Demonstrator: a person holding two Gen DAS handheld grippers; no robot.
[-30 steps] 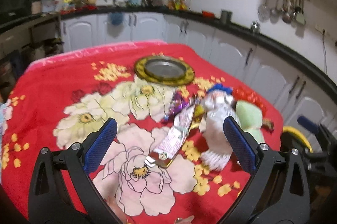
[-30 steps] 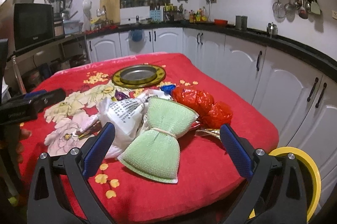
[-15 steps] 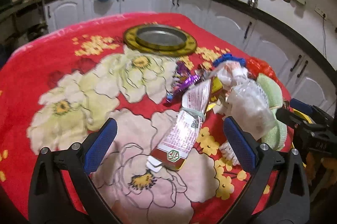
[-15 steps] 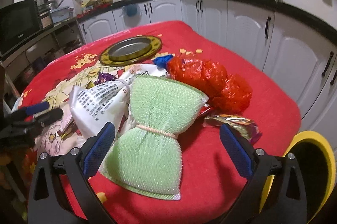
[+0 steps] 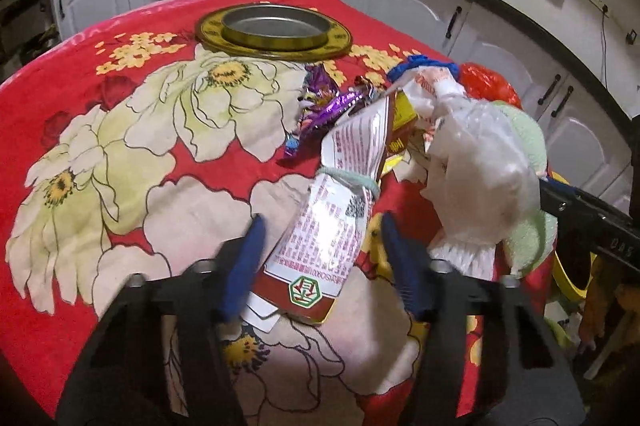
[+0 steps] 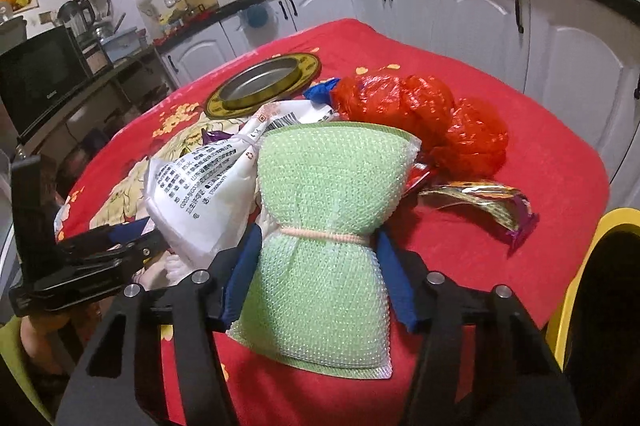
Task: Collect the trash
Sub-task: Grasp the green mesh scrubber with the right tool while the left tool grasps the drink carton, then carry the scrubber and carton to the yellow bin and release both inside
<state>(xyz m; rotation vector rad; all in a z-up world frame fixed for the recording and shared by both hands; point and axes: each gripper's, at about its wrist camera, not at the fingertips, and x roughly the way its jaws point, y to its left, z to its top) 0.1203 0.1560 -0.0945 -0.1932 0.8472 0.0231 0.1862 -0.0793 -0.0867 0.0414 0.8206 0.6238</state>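
Both grippers, left gripper (image 5: 320, 258) and right gripper (image 6: 316, 278), have been narrowed around the printed packet (image 5: 332, 226) and green bubble bag (image 6: 324, 226); neither is pinched yet.

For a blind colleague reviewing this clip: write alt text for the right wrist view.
The right gripper straddles a green bubble-wrap pouch tied at its waist with a rubber band, on a red floral tablecloth. A crumpled red plastic bag and a white printed plastic bag lie beside it, with a round metal tray behind.
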